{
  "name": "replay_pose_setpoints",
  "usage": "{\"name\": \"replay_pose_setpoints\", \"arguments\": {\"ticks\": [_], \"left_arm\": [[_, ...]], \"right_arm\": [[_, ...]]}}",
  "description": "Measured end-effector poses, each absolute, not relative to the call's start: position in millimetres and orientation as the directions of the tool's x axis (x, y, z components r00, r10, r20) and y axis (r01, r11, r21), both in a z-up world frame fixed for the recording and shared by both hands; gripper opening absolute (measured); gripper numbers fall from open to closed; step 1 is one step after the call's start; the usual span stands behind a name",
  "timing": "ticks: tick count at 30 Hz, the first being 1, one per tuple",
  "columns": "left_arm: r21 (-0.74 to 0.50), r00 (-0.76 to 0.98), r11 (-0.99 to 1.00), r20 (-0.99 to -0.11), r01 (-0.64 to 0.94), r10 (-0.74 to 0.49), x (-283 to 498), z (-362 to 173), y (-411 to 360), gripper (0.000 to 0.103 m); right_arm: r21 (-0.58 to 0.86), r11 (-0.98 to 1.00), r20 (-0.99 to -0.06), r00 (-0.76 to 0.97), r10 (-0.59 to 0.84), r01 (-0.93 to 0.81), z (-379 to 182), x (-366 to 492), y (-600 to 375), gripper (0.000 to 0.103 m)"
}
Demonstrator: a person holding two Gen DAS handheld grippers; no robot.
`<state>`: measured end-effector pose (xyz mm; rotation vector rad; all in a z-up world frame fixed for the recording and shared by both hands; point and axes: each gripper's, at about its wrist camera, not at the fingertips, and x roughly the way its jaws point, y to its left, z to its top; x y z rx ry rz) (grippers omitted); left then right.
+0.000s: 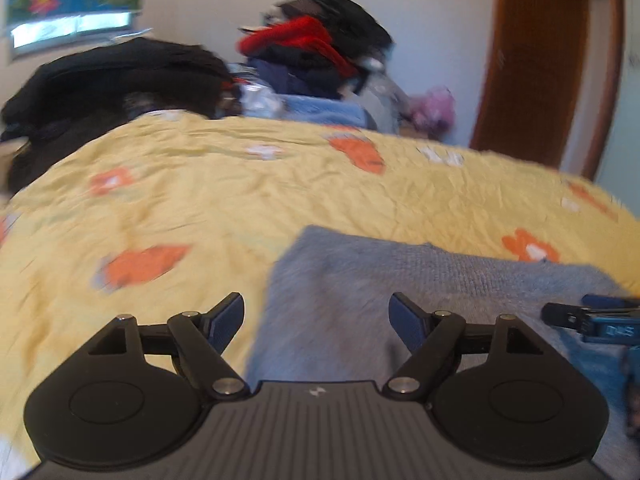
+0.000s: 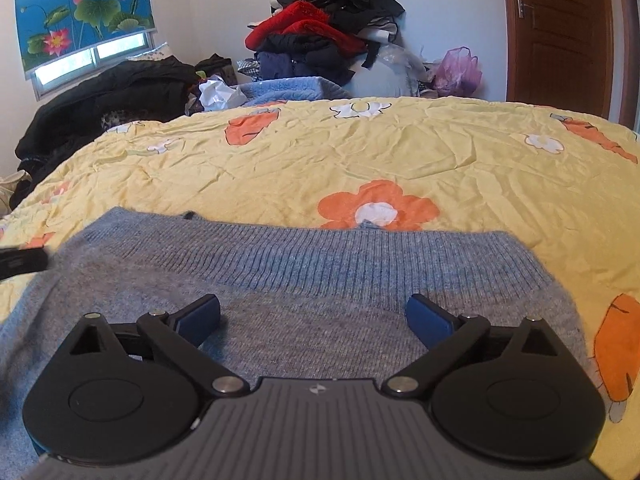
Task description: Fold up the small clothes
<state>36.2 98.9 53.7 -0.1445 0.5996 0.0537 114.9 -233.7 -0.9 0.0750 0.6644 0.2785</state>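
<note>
You are between folds: one grey-blue sweater (image 2: 304, 280) lies flat on the bed (image 2: 440, 152), ribbed hem toward the far side. Your left hand-held gripper (image 1: 316, 316) hangs over its left edge, jaws spread and empty; your right hand-held gripper (image 2: 312, 316) sits above its middle, jaws wide, nothing between them. Next, I judge, you need a fresh pinch on an edge. Two grippers, one garment to fold.

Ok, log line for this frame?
left gripper open, empty | right gripper open, empty | grey sweater flat on bedspread
</note>
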Motion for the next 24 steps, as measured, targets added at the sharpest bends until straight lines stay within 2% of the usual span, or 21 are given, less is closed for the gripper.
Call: {"name": "replay_pose_setpoints", "arguments": {"ticks": [5, 7, 9, 13, 16, 20, 21, 22, 23, 24], "left_arm": [[-0.413, 0.803, 0.862, -0.596, -0.294, -0.012, -57.3, 44.7, 148.5, 0.084], [-0.47, 0.791, 0.813, -0.611, -0.344, -0.018, -76.1, 38.1, 154.8, 0.084], [-0.54, 0.787, 0.77, -0.612, -0.339, -0.083, -80.3, 30.8, 157.3, 0.084], [-0.624, 0.777, 0.708, -0.606, -0.331, -0.171, -69.9, 17.1, 155.3, 0.084], [-0.653, 0.785, 0.68, -0.591, -0.333, -0.183, -63.7, 13.8, 151.4, 0.084], [-0.632, 0.795, 0.697, -0.589, -0.34, -0.146, -55.1, 13.6, 143.1, 0.082], [-0.607, 0.793, 0.709, -0.599, -0.359, -0.111, -53.8, 14.2, 140.8, 0.066], [-0.58, 0.784, 0.721, -0.615, -0.38, -0.081, -51.5, 14.0, 137.7, 0.034], [-0.54, 0.761, 0.74, -0.646, -0.402, -0.058, -46.8, 11.0, 135.8, 0.022], [-0.506, 0.754, 0.758, -0.656, -0.411, -0.028, -44.7, 10.6, 133.1, 0.016]], "right_arm": [[0.172, 0.956, -0.594, 0.75, 0.292, -0.236, -0.7, 114.7, -235.2, 0.102], [0.172, 0.956, -0.593, 0.75, 0.293, -0.237, -0.6, 114.3, -235.2, 0.102], [0.174, 0.956, -0.592, 0.75, 0.294, -0.238, -0.5, 113.5, -235.5, 0.102], [0.175, 0.956, -0.59, 0.752, 0.293, -0.235, -0.3, 111.4, -235.6, 0.102], [0.176, 0.957, -0.588, 0.755, 0.291, -0.232, -0.1, 109.2, -235.8, 0.102], [0.175, 0.957, -0.589, 0.754, 0.289, -0.231, 0.2, 110.2, -236.2, 0.102], [0.174, 0.957, -0.59, 0.754, 0.289, -0.231, 0.3, 110.1, -236.3, 0.103], [0.173, 0.957, -0.59, 0.754, 0.288, -0.231, 0.3, 110.1, -236.4, 0.103], [0.173, 0.957, -0.591, 0.754, 0.289, -0.231, 0.3, 109.9, -236.6, 0.103], [0.174, 0.957, -0.59, 0.754, 0.289, -0.231, 0.3, 110.0, -236.3, 0.103]]}}
